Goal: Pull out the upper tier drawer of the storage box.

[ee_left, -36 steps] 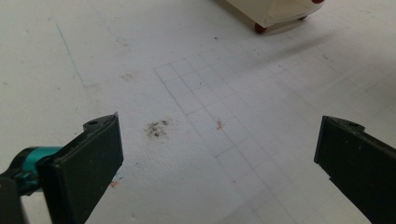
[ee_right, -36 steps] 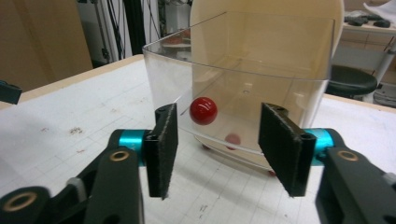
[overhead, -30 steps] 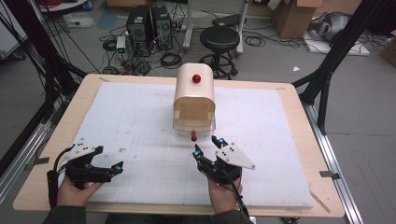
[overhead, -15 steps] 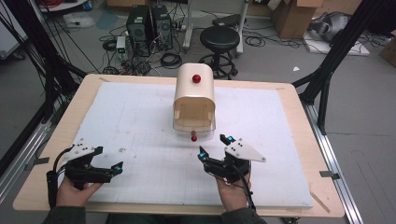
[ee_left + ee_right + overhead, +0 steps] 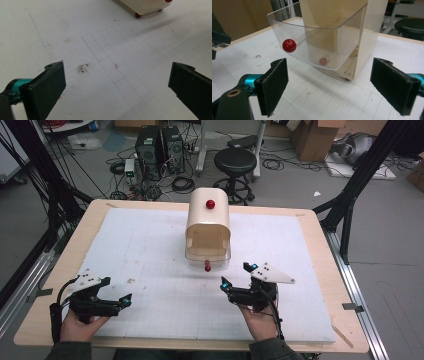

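Room: workshop floor with cables, computer towers (image 5: 159,145) and a black stool (image 5: 235,161) beyond the bread box; cardboard boxes along the far wall
Desk (image 5: 320,251): wooden top under a white gridded sheet; the bread box sits on that sheet, toward the far edge and midway across
Bread box (image 5: 208,231): cream shell with a clear curved door (image 5: 312,42) swung down at the front; door half open, lip just above the sheet; red knob (image 5: 289,45) on that door, a second red knob (image 5: 210,204) on the roof; inside looks bare
Axis: long axis runs from the far edge toward the person; the opening faces the person, likely so both hands can reach straight in
Right gripper (image 5: 236,276): just in front of the bread box, right of the door knob, apart from it; jaws have just been opening and stand wide with nothing between them; they frame the door, so I judge the knob freshly let go
Left gripper (image 5: 116,299): well left of the bread box, near the front edge; jaws wide apart over bare sheet and a grey smudge (image 5: 83,68); probably parked clear of the door's swing
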`<move>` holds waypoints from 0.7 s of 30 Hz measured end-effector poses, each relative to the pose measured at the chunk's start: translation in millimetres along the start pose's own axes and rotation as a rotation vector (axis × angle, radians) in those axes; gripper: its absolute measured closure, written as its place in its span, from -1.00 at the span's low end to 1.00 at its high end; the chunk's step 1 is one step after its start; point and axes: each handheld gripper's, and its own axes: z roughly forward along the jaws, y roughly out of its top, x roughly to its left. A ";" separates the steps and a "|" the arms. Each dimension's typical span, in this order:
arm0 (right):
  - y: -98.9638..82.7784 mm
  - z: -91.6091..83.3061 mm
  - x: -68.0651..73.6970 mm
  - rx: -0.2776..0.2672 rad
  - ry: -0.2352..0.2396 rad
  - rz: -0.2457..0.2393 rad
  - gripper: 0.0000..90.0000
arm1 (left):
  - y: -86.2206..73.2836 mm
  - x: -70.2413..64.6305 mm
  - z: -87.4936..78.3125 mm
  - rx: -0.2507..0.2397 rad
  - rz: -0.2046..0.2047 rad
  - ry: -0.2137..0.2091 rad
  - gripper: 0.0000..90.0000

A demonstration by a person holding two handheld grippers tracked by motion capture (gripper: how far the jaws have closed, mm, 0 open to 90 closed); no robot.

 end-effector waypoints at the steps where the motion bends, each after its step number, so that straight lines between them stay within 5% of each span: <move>1: -0.2 -0.2 -2.0 0.005 0.004 -0.005 -0.77 | 0.1 -0.1 -0.1 -0.001 0.001 0.001 -0.96; 7: -2.8 -0.1 -16.9 0.051 0.029 -0.010 -0.81 | 0.4 0.1 -0.9 -0.006 -0.001 0.001 -0.96; 10: -3.2 0.3 -22.1 0.070 0.031 -0.007 -1.00 | 0.4 0.0 -1.0 -0.006 -0.002 -0.001 -0.96; 21: -5.0 2.4 -41.6 0.118 0.062 -0.019 -1.00 | 0.8 -0.6 -1.9 -0.009 0.002 -0.005 -0.96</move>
